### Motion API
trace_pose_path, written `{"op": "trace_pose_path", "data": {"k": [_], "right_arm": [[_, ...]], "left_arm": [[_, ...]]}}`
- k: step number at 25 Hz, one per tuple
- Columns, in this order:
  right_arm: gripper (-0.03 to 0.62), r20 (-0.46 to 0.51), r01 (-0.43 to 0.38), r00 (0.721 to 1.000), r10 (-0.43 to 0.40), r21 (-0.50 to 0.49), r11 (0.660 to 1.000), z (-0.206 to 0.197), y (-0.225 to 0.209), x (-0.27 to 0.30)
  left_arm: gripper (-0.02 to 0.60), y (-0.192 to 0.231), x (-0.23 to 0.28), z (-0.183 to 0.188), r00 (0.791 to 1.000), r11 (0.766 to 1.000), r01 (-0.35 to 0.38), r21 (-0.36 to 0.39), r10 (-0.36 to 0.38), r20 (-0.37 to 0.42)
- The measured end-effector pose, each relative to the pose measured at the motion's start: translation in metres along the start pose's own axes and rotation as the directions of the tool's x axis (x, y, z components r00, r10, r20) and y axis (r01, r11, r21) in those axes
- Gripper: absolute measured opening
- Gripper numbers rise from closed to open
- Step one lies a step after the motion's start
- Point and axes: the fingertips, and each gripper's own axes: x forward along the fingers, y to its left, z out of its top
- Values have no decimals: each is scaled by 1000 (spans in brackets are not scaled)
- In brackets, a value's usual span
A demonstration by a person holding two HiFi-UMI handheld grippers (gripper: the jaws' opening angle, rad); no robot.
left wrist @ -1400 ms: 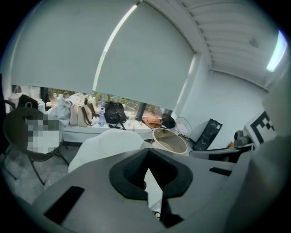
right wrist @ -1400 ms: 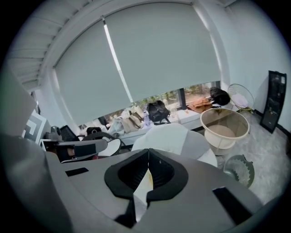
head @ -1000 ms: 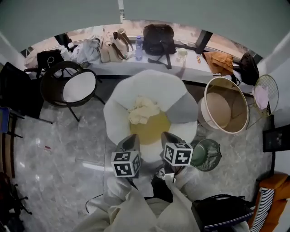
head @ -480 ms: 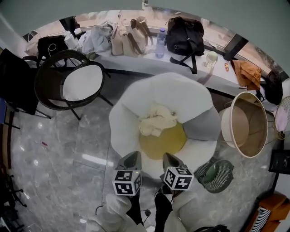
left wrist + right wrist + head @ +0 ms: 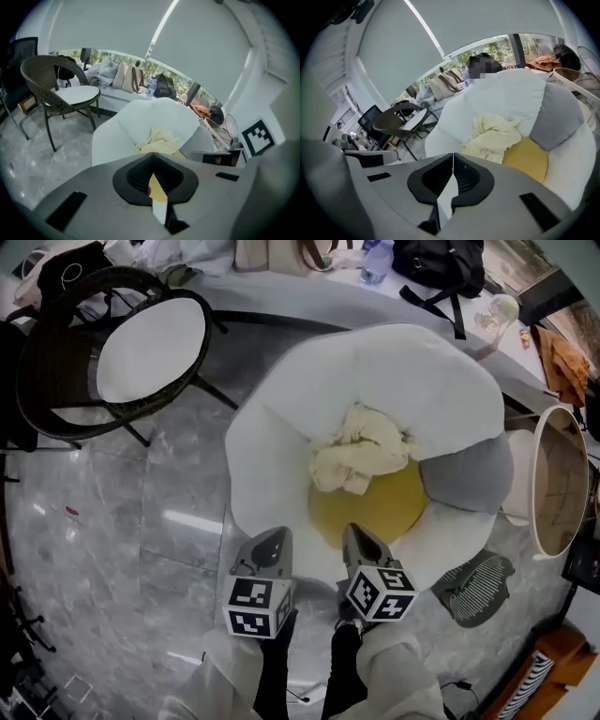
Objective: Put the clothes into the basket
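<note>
Two closed, empty grippers aimed down at the armchair

The left gripper (image 5: 273, 540) and right gripper (image 5: 355, 534) are side by side, jaws together, tilted downward. The cream garment (image 5: 361, 451) lies ahead on the white armchair (image 5: 412, 381), with the basket (image 5: 562, 484) apart at its right.

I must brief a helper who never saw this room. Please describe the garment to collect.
Find the big white petal-shaped armchair in the middle of the floor. On its seat, partly over the round yellow cushion, lies a crumpled pale cream garment. It is the only wrinkled cloth there; the grey cushion beside it is smooth.
</note>
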Motion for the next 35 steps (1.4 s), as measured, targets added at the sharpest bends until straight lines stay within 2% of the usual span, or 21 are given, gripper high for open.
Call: {"op": "trace_pose_path", "data": {"k": [7,11,17,24,27,35], "right_arm": [[25,-16,20,1000,-20,-24,1000,-29,-2,75],[26,-24,15,1000,-16,-29,999,-42,-7,109],[26,-36,55,998,-58,-81,995,-56,-24,146],[31,-37,76,996,-82,-135,988,-56,-31,181],[72,-44,80,995,-88,-151,985,-53,-33,192],[124,-98,102,988,-119,-168,981,-63,-43,225]], "left_arm": [[5,46,54,-28,999,999,45,-22,-45,-8],[5,61,84,-33,998,998,69,-13,-69,-1],[5,71,111,-40,995,995,97,26,-97,-23],[5,89,125,-51,994,995,98,20,-97,-44],[5,93,126,-53,994,995,93,30,-91,-55],[5,109,124,-49,998,998,62,29,-61,-31]]}}
